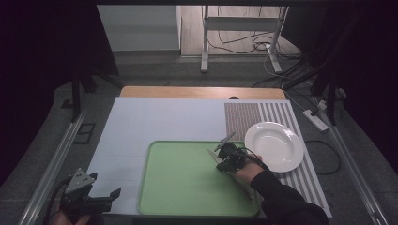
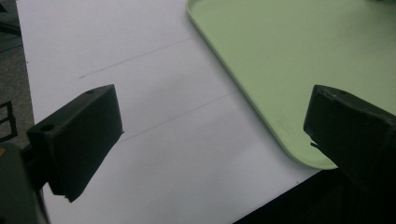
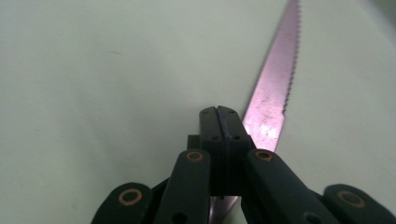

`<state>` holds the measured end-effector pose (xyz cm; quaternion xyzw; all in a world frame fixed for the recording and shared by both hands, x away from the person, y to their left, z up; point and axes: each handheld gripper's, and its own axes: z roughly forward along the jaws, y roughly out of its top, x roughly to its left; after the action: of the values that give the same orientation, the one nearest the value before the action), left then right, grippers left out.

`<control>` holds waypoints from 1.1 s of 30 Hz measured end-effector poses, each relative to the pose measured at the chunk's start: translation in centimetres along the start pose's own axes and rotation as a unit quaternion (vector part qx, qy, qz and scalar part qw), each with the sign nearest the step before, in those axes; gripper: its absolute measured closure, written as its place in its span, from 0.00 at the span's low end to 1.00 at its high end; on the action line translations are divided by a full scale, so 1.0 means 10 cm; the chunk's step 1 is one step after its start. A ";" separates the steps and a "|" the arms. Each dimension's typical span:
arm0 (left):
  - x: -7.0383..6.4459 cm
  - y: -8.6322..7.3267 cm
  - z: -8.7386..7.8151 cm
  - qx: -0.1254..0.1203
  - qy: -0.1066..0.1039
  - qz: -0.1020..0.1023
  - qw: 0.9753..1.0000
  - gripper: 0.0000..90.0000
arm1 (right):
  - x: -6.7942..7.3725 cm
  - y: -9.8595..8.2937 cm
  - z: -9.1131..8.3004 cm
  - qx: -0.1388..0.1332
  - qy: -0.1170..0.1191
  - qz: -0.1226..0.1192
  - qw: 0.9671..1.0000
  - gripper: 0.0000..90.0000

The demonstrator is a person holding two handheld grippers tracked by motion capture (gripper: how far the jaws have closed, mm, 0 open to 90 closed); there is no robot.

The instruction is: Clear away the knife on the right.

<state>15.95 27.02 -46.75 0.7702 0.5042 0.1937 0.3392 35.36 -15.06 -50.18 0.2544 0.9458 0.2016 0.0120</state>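
- The knife (image 3: 273, 93) is the thing I have in hand: a serrated blade, its teeth along one edge, running away from my right gripper (image 3: 219, 116) over the pale green surface of the tray (image 3: 93, 93).
- In the right gripper view the two black jaws are pressed together, with the blade passing beneath and beside them; I cannot tell for sure whether the blade is caught between them or merely lies under them.
- From the high view, my right gripper (image 1: 224, 152) sits over the tray's (image 1: 187, 187) far right corner, and a thin blade-like sliver (image 1: 226, 139) pokes past the tray's far edge there.
- A long pale strip (image 1: 234, 176) runs under my right hand (image 1: 248, 172) toward the tray's near right corner; it is too small to name with certainty.
- The tray lies on the white mat (image 1: 155, 122), at the near middle of the tabletop.
- A white plate (image 1: 274, 146) stands just beside the tray's right edge, on a striped mat (image 1: 277, 112) at the tabletop's right side.
- My left gripper (image 1: 101, 199) hovers at the near left corner of the tabletop, well apart from the tray.
- In the left gripper view its jaws stand spread wide, with nothing between them but white mat (image 2: 177, 154) and the tray's (image 2: 289, 70) rounded corner.
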 end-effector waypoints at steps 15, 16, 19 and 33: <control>0.00 0.00 0.00 0.001 0.000 0.001 1.000 0.05 | -0.26 -0.26 -0.17 0.009 -0.007 0.046 0.999 1.00; 0.00 0.00 0.00 0.000 0.000 0.001 1.000 0.05 | -0.27 -0.28 -0.18 0.010 -0.006 0.050 0.999 1.00; 0.00 0.00 0.00 0.000 0.000 0.001 1.000 0.05 | -0.33 -0.38 -0.24 0.012 -0.004 0.063 0.998 1.00; 0.00 0.00 0.00 0.001 0.000 0.000 1.000 0.05 | -0.42 -0.50 -0.32 0.010 0.001 0.094 0.995 0.93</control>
<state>15.97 27.00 -46.75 0.7706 0.5041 0.1933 0.3387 36.26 -22.26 -49.54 0.3425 0.9194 0.1931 -0.0105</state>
